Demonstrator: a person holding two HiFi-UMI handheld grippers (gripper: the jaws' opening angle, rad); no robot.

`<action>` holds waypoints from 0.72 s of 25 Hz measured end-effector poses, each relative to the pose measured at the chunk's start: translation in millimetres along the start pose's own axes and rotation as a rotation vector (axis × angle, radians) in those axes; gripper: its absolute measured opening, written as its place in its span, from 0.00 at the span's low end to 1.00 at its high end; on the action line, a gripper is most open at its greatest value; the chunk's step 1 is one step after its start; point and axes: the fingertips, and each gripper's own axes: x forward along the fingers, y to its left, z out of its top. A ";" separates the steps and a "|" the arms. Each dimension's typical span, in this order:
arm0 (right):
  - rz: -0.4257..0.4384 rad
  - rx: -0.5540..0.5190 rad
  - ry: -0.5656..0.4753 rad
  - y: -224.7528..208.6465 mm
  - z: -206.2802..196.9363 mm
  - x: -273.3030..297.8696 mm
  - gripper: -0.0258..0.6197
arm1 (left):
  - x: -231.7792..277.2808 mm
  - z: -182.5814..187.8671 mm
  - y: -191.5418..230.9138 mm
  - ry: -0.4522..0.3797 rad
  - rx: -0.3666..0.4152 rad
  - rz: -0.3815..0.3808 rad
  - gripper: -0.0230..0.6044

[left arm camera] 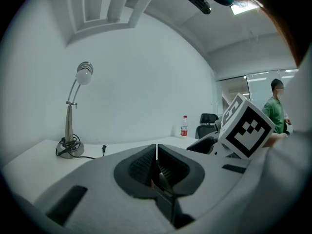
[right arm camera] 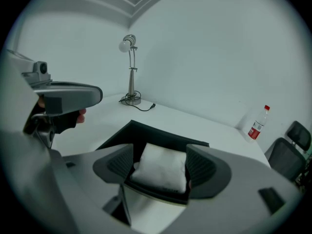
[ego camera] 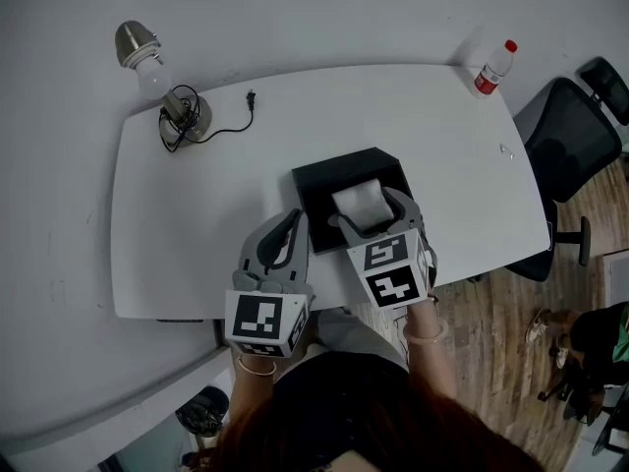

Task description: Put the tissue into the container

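A black open container (ego camera: 324, 177) stands on the white table (ego camera: 197, 214) near its front edge. A white folded tissue (ego camera: 357, 202) is inside it. My right gripper (ego camera: 371, 214) reaches over the container's near wall, and its jaws press the tissue (right arm camera: 162, 167) from both sides, low within the container (right arm camera: 146, 130). My left gripper (ego camera: 292, 222) hovers just left of the container. In the left gripper view its jaws meet with nothing between them (left arm camera: 156, 152).
A desk lamp (ego camera: 157, 72) with a coiled cord and plug (ego camera: 251, 99) stands at the table's far left. A water bottle (ego camera: 493, 67) is at the far right corner. A black office chair (ego camera: 570, 136) stands right of the table. A person in green (left arm camera: 274, 108) stands far off.
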 end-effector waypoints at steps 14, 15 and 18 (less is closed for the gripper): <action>-0.088 0.008 -0.083 12.3 6.1 -36.7 0.38 | -39.6 8.6 -7.2 -0.034 0.024 -0.002 0.08; -0.090 0.007 -0.084 13.6 5.7 -39.2 0.38 | -42.7 9.0 -7.5 -0.037 0.024 -0.002 0.08; -0.098 0.012 -0.094 18.1 4.3 -46.8 0.37 | -51.5 10.8 -8.1 -0.046 0.027 0.001 0.08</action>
